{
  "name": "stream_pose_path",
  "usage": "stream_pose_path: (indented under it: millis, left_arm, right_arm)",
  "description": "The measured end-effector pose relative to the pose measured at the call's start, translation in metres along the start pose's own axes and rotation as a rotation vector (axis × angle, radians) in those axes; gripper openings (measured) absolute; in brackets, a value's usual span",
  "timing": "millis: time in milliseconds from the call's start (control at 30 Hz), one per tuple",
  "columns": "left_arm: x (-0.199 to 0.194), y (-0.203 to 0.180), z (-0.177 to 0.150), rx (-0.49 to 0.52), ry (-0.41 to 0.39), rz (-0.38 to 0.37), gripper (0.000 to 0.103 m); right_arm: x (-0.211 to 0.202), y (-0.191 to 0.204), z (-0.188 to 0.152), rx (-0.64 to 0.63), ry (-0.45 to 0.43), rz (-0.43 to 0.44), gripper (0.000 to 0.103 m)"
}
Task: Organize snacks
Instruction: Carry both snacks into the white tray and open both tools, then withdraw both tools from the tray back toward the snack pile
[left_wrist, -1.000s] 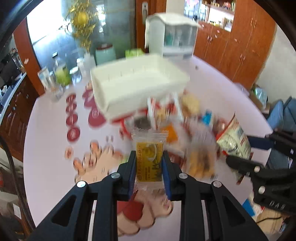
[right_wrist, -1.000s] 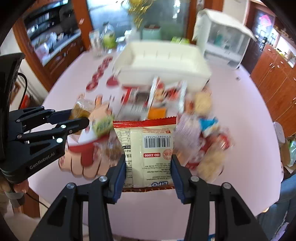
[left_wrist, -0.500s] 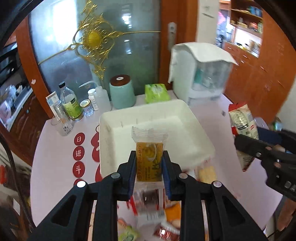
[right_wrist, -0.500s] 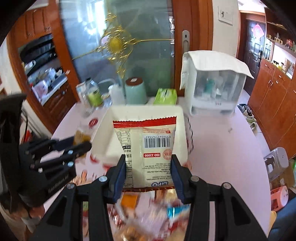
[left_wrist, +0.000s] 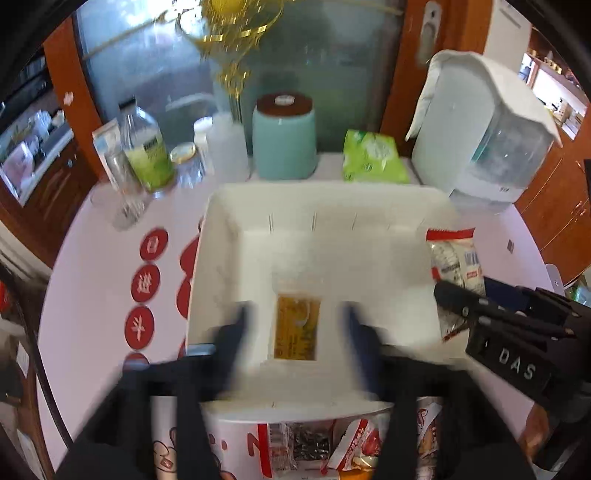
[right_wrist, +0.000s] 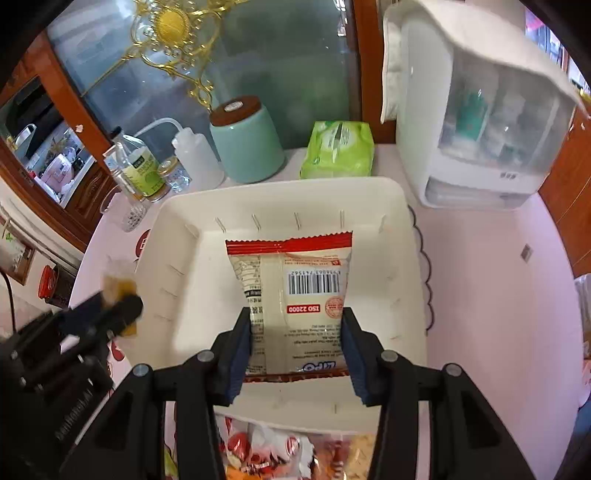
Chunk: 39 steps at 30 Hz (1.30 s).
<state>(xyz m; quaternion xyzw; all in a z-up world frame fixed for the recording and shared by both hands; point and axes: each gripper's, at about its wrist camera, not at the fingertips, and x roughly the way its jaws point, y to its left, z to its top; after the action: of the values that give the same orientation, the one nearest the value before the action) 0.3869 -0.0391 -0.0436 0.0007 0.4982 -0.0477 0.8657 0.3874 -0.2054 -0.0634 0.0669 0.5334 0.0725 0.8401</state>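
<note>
Lying between opening tongs (left_wrist: 295, 328) (packet (left_wrist: 297, 326))

"ISO 22000" on the white snack bag (right_wrist: 295, 291); seemingly "DAS" on the right tool (left_wrist: 517, 365).

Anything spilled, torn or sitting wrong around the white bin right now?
Nothing stands out. The white bin sits flat; the left gripper is opening, its yellow snack packet loose over the bin. The right gripper holds the red-trimmed packet intact.

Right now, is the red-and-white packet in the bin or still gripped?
Still gripped: the right gripper pads press both sides of the packet, held above the white bin.
</note>
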Motion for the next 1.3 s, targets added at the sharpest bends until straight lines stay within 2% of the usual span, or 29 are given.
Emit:
stream_pose_path:
  millis: [33, 100, 233, 367, 467, 733, 900, 1033, 1167, 1233, 1300]
  left_arm:
    - [0.000, 0.002, -0.002, -0.011, -0.007, 0.000, 0.087]
    - [-0.005, 0.006, -0.006, -0.030, -0.044, -0.009, 0.088]
    - [-0.008, 0.013, -0.010, -0.065, -0.056, -0.003, 0.088]
    - [-0.022, 0.015, -0.020, -0.063, -0.135, 0.026, 0.088]
    - [-0.035, 0.013, -0.028, -0.045, -0.161, 0.026, 0.088]
    - [-0.073, 0.005, -0.056, -0.024, -0.195, 0.003, 0.088]
    - [-0.102, 0.002, -0.073, -0.056, -0.213, -0.015, 0.088]
    - [-0.132, -0.004, -0.086, -0.052, -0.260, -0.004, 0.088]
    - [-0.159, -0.005, -0.098, -0.055, -0.262, -0.020, 0.088]
    - [-0.173, -0.006, -0.107, -0.046, -0.274, -0.032, 0.089]
    - [-0.186, -0.006, -0.116, -0.032, -0.287, -0.036, 0.099]
  right_arm:
    - [0.003, 0.001, -0.001, 0.001, 0.003, -0.012, 0.047]
    - [0.008, 0.002, -0.003, -0.010, 0.002, -0.019, 0.047]
    - [0.007, 0.007, -0.004, -0.049, -0.016, -0.044, 0.047]
    - [-0.002, 0.005, -0.004, -0.020, -0.038, -0.011, 0.047]
    - [-0.012, 0.004, -0.008, -0.008, -0.069, 0.002, 0.047]
    - [-0.054, 0.003, -0.031, 0.019, -0.139, 0.050, 0.047]
    - [-0.084, 0.009, -0.050, -0.003, -0.152, 0.068, 0.047]
    - [-0.106, 0.015, -0.064, -0.037, -0.157, 0.056, 0.047]
    - [-0.135, 0.018, -0.078, -0.050, -0.185, 0.041, 0.047]
    - [-0.152, 0.019, -0.086, -0.053, -0.204, 0.034, 0.047]
    - [-0.168, 0.021, -0.095, -0.051, -0.224, 0.036, 0.049]
